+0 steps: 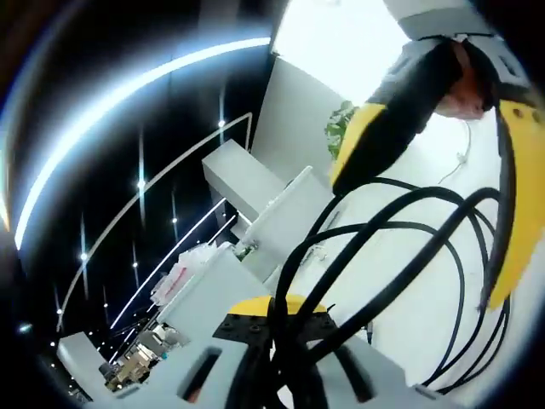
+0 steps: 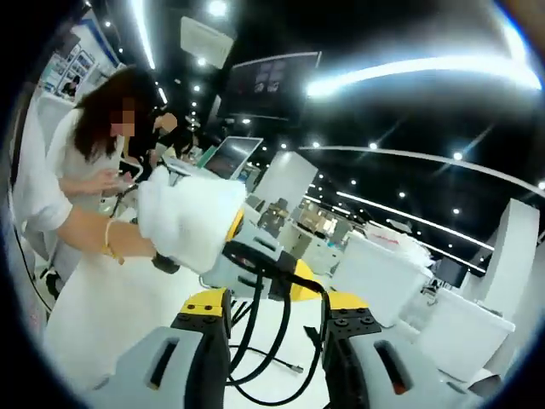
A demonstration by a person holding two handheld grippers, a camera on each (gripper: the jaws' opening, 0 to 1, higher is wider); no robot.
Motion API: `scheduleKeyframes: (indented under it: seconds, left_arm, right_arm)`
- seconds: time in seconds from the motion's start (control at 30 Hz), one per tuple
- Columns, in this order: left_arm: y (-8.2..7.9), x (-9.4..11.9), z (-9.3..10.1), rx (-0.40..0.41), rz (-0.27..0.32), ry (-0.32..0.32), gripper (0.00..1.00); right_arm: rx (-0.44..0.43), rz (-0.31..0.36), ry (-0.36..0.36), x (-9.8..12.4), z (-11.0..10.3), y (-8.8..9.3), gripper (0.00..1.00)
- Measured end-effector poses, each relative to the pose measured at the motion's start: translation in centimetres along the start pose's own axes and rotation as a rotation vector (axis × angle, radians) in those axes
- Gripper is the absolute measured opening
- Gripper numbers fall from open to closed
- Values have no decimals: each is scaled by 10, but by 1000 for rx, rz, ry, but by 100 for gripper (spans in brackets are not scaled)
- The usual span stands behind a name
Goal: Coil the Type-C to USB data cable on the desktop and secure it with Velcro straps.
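The black data cable hangs in several loose loops over the white desktop. My left gripper is shut on the gathered strands at the bottom of the left gripper view. The right gripper's yellow-and-black fingers come in from the upper right and straddle the loops. In the right gripper view, my right gripper stands open, and the cable loops dangle in the gap between its jaws. A white-gloved hand holds the left gripper just beyond. I see no Velcro strap.
A person in white stands to the left beside the desk. White boxes sit beyond the table on the right. A white block and a green plant lie past the desk edge. A thin white cord rests on the desktop.
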State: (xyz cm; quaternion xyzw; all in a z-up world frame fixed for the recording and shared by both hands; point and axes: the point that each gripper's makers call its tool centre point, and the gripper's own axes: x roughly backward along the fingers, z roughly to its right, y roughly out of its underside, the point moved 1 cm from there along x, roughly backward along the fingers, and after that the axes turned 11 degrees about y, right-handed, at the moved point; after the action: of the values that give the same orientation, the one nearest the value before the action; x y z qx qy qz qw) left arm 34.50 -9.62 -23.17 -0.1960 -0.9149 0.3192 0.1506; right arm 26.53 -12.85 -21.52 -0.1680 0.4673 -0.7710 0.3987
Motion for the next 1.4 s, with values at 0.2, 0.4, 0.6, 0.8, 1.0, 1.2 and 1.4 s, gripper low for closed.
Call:
scheduleKeyframes:
  seconds: [0.2,0.4,0.6,0.8,1.0,1.2,1.4]
  left_arm:
    - [-11,-2,23,-71,-42,128,4]
    - [-18,5,37,-85,-36,213,4]
    - [-17,7,43,24,16,281,4]
    - [-18,10,47,-71,51,318,6]
    - [-22,9,56,-89,98,395,7]
    - [-20,5,40,74,101,272,5]
    - [-5,9,30,135,115,219,4]
  right_arm:
    - [96,-94,38,-10,20,24,34]
    - [162,-126,58,-11,28,45,16]
    - [279,-120,41,-9,28,50,6]
    - [356,-117,15,-7,23,49,3]
    - [379,-83,-60,-6,12,46,3]
    - [176,-48,68,-11,29,44,10]
    - [-253,-6,65,6,49,39,20]
